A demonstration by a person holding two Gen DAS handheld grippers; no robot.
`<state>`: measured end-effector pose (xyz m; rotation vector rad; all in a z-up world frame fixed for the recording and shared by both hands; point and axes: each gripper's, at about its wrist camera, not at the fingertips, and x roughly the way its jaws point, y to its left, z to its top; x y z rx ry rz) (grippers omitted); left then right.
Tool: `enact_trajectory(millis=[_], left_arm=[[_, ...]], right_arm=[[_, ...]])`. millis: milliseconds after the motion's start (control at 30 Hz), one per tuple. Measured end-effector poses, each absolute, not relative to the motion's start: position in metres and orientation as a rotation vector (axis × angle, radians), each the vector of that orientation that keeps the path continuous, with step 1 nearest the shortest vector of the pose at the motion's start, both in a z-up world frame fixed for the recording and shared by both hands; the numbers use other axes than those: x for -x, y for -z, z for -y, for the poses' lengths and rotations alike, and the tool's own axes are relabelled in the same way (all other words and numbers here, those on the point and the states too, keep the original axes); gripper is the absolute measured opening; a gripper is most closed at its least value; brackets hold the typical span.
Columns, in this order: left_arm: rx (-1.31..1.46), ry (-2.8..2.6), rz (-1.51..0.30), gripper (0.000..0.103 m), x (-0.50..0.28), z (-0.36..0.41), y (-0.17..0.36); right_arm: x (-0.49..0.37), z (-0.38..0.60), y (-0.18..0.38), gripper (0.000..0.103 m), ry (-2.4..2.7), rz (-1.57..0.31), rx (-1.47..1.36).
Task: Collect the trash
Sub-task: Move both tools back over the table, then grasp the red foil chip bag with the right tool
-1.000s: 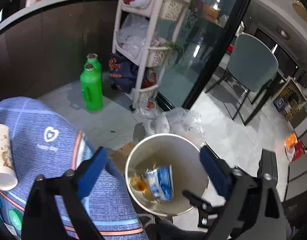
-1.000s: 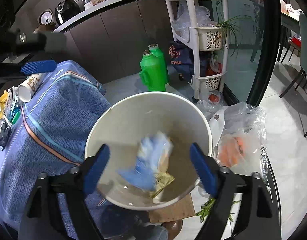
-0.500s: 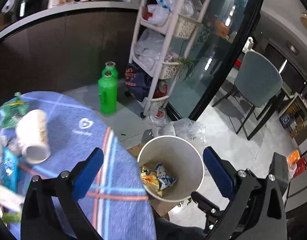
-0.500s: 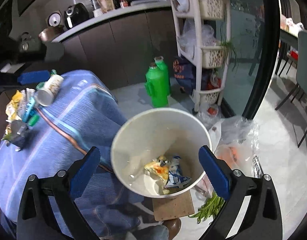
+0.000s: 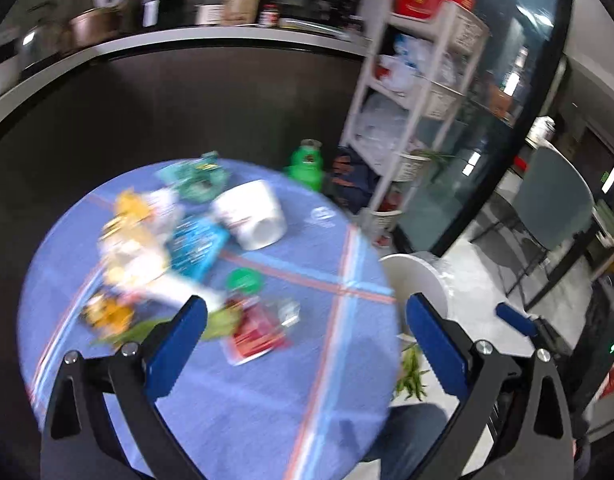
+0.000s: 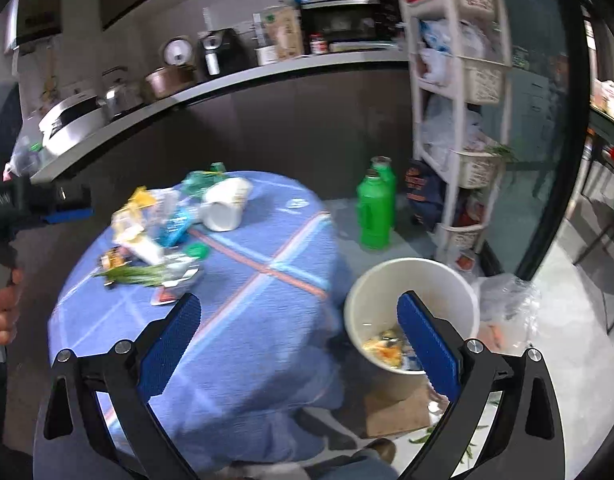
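- Two grippers are in view, each with its blue pads spread wide and nothing between them: the left gripper hangs above the near part of the table, the right gripper above the table's right edge and the bin.
- Right gripper: its jaws have just been opening to full width; the left pad sits over blue cloth, the right pad over the bin's mouth.
- Left gripper: the space between its pads frames a red packet and bare cloth; the right pad overlaps the table edge beside the bin.
- Trash on the table: a cluster on the far-left part of the round top, blurred. It includes a tipped white cup, a teal wrapper, yellow wrappers, a green lid and green stalks.
- Open cloth: the right and near parts of the tabletop carry nothing.
- Bin: white, round, standing on the floor just beside the table's right edge, with wrappers at its bottom.
- Floor around the bin: a clear plastic bag to its right, a cardboard piece at its near side, green bottles beyond it, then a white rack.
- A hand grips the left gripper's handle at the left edge of the right wrist view.
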<state>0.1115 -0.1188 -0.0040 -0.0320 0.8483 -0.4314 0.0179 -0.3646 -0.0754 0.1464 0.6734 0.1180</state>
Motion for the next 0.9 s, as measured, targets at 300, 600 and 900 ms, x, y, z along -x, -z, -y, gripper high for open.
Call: enact_trajectory(millis=[300, 600, 900], left_arm=[[0.106, 0.275, -0.913, 0.1, -0.092, 0.0, 0.036], [0.174, 0.261, -0.925, 0.1, -0.105, -0.048, 0.056], [0.152, 0.31, -0.935, 0.098, -0.129, -0.041, 0.07]], right_arm=[[-0.045, 0.278, 0.084, 0.095, -0.279, -0.747, -0.049], [-0.113, 0.232, 0.122, 0.073, -0.277, -0.87, -0.011], [-0.143, 0.235, 0.141, 0.02, -0.206, -0.904, -0.038]])
